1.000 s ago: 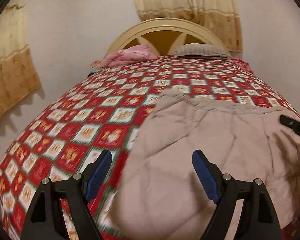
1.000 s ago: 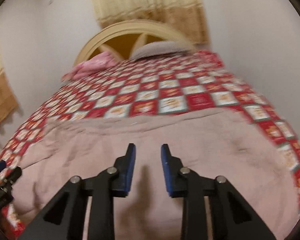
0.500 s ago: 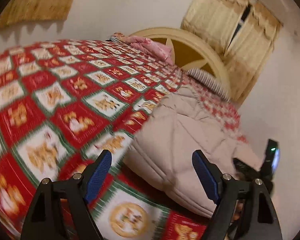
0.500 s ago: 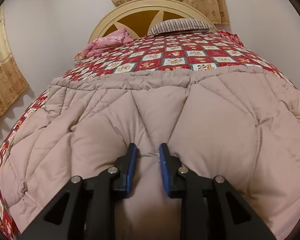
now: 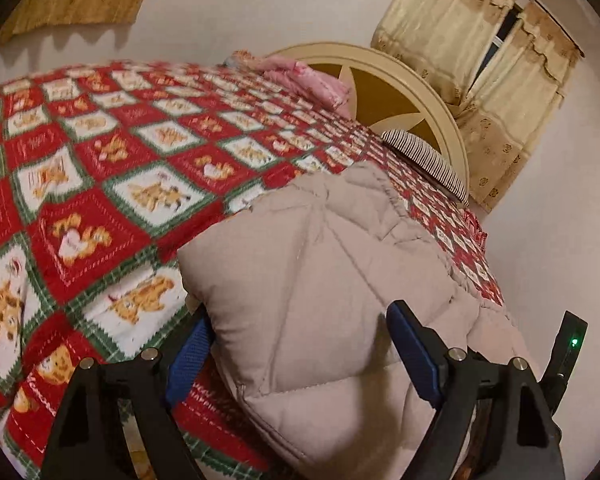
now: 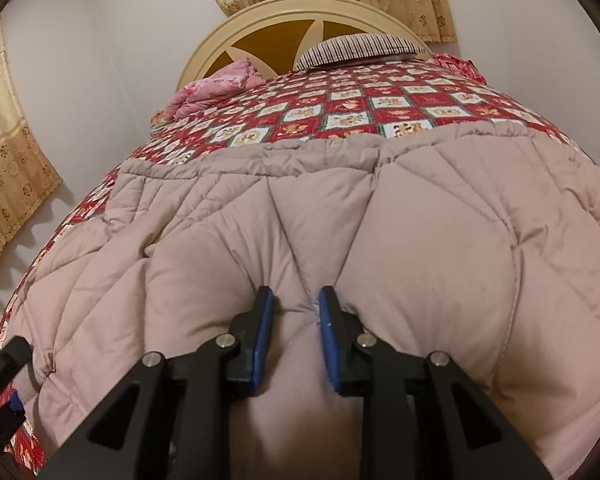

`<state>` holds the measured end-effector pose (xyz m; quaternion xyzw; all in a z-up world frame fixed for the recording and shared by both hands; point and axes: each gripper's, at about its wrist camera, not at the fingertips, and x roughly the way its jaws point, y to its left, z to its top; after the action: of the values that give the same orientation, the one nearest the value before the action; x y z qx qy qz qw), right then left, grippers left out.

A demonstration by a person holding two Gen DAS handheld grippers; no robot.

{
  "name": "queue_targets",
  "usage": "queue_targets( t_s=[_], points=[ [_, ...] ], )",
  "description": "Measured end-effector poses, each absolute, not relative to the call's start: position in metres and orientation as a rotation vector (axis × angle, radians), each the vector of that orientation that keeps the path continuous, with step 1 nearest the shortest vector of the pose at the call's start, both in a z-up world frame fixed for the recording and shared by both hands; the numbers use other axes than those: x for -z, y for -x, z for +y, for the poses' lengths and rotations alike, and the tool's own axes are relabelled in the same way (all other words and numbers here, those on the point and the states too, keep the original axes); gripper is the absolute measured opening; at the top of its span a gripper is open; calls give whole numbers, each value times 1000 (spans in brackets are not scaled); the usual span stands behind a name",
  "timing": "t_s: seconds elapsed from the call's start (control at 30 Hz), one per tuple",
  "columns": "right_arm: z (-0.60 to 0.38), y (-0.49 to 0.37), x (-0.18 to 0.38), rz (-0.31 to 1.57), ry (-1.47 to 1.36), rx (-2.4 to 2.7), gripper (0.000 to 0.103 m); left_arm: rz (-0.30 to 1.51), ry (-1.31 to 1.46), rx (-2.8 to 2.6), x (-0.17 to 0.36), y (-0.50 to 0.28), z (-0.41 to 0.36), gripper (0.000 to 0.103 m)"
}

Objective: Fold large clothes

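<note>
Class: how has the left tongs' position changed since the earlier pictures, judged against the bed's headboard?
Yes. The left tongs rolled and sank: the cream arched headboard now sits upper right, and the beige quilted coat's corner lies between the open jaws.

Soft cloth nearly everywhere, hard plastic only on the tools.

The beige coat is matt quilted cloth, puffy, with stitched seams and a gathered hem. Under it the bedspread looks a coarser printed weave in red, white and green. The headboard is smooth painted wood with a dull sheen. The curtains are thin patterned fabric. The left gripper and right gripper are matt black plastic with ribbed blue pads and shiny metal pins.
</note>
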<state>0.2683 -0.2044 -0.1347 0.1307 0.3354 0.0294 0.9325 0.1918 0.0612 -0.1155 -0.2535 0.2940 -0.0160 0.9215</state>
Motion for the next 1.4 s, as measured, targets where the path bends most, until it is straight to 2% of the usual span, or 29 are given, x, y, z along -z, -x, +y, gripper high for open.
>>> queue_targets(
  t_s=[0.03,0.07,0.1,0.13,0.17,0.2,0.3,0.5,1.03,1.27,1.4],
  points=[
    [-204,-268,135,690,-267,-57,27,593,509,30,114,-191,60,84],
    [-204,-269,135,695,-265,-53,27,587,494,28,111,-191,59,78],
    [-203,-268,135,699,-263,-50,27,581,480,24,109,-191,57,64],
    [-201,-269,135,708,-259,-44,27,564,456,21,105,-190,56,55],
    [-200,-268,135,714,-257,-40,27,549,440,29,101,-190,55,39],
    [-199,-268,135,723,-253,-37,27,535,430,46,97,-190,56,34],
    [-197,-268,134,744,-241,-31,27,521,397,77,89,-192,51,29],
    [-202,-263,136,770,-301,-43,27,469,317,158,67,-187,34,23],
    [-260,-248,135,806,-717,-228,23,293,-25,509,-5,-156,-86,22],
    [-325,-186,109,706,-707,-161,23,278,-181,697,-3,-135,-154,22],
    [-379,-145,97,658,-719,-71,29,308,-259,796,15,-124,-189,22]
  ],
)
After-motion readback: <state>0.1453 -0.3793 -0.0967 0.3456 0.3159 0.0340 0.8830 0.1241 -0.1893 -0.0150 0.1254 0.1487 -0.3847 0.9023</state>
